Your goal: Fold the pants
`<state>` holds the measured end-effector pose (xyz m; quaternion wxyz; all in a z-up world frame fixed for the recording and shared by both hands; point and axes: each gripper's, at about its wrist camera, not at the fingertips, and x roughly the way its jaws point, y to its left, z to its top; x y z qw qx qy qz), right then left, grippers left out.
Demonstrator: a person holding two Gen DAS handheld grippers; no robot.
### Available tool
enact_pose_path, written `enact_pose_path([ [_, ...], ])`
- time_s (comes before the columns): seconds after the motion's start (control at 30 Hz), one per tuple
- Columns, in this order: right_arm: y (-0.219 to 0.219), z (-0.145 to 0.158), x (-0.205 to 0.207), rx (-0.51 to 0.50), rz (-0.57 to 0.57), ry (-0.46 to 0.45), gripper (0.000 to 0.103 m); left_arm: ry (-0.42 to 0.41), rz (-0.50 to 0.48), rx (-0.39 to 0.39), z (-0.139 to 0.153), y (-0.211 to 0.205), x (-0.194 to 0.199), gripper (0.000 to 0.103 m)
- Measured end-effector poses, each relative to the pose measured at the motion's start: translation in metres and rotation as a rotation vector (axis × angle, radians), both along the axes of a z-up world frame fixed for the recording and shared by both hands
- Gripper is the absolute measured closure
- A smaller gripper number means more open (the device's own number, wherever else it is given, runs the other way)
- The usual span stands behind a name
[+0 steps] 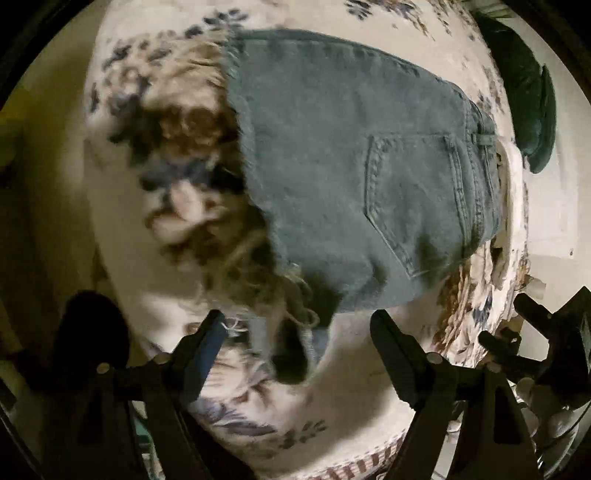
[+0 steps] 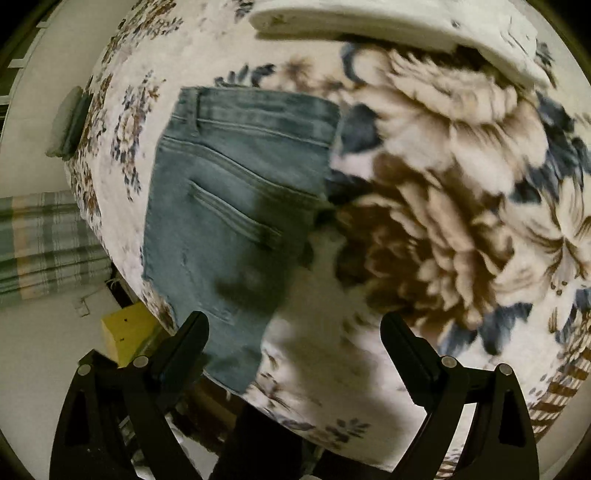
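Blue-grey denim pants (image 1: 351, 166) lie folded into a compact stack on a floral bedspread (image 1: 155, 155), back pocket up and frayed hem toward the left. My left gripper (image 1: 297, 332) is open and empty, hovering just in front of the pants' near corner. In the right wrist view the same pants (image 2: 236, 206) lie left of centre with the waistband at the top. My right gripper (image 2: 295, 332) is open and empty above the pants' lower edge and the bedspread (image 2: 443, 206). The right gripper also shows at the left wrist view's right edge (image 1: 532, 332).
A dark green cushion (image 1: 532, 96) sits beyond the bed. A white pillow (image 2: 388, 26) lies at the bed's far side. A yellow box (image 2: 125, 332) and a plaid fabric (image 2: 44, 243) are on the floor beside the bed's left edge.
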<state>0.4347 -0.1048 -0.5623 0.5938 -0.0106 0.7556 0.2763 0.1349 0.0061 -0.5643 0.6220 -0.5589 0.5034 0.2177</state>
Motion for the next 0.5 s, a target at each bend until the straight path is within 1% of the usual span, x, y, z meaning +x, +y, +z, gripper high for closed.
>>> enact_pose_path([
  [0.03, -0.002, -0.002, 0.000, 0.008, 0.007, 0.003, 0.007, -0.003, -0.027, 0.029, 0.001, -0.004, 0.003, 0.056],
  [0.07, -0.003, -0.004, 0.000, 0.011, 0.014, 0.003, 0.007, 0.002, -0.072, 0.068, 0.001, -0.008, 0.007, 0.094],
  [0.1, -0.005, -0.007, 0.000, 0.013, 0.022, 0.004, 0.007, 0.003, -0.111, 0.095, 0.002, -0.011, 0.011, 0.096],
  [0.17, -0.006, -0.012, 0.003, 0.016, 0.030, 0.005, 0.007, -0.023, -0.141, 0.141, 0.005, -0.013, 0.003, 0.097],
  [0.2, -0.009, -0.016, 0.004, 0.017, 0.035, 0.006, 0.007, -0.021, -0.166, 0.162, 0.007, -0.013, -0.002, 0.097],
  [0.27, -0.003, -0.023, 0.006, 0.018, 0.037, 0.005, 0.007, -0.006, -0.223, 0.198, 0.008, -0.012, -0.013, 0.097],
  [0.33, 0.001, -0.027, 0.010, 0.026, 0.039, 0.002, 0.007, 0.032, -0.279, 0.234, 0.009, -0.004, -0.024, 0.097],
  [0.37, 0.003, -0.030, 0.012, 0.028, 0.039, -0.001, 0.007, 0.046, -0.295, 0.233, 0.007, 0.000, -0.028, 0.097],
  [0.4, 0.004, -0.032, 0.014, 0.028, 0.039, -0.002, 0.007, 0.080, -0.303, 0.232, 0.006, 0.005, -0.035, 0.097],
  [0.43, 0.005, -0.033, 0.016, 0.028, 0.040, -0.004, 0.007, 0.096, -0.284, 0.209, 0.005, 0.013, -0.044, 0.097],
  [0.47, 0.006, -0.035, 0.018, 0.027, 0.039, -0.003, 0.007, 0.089, -0.254, 0.181, 0.006, 0.016, -0.051, 0.096],
  [0.5, 0.008, -0.036, 0.020, 0.028, 0.034, 0.002, 0.007, 0.073, -0.199, 0.137, 0.010, 0.020, -0.060, 0.096],
])
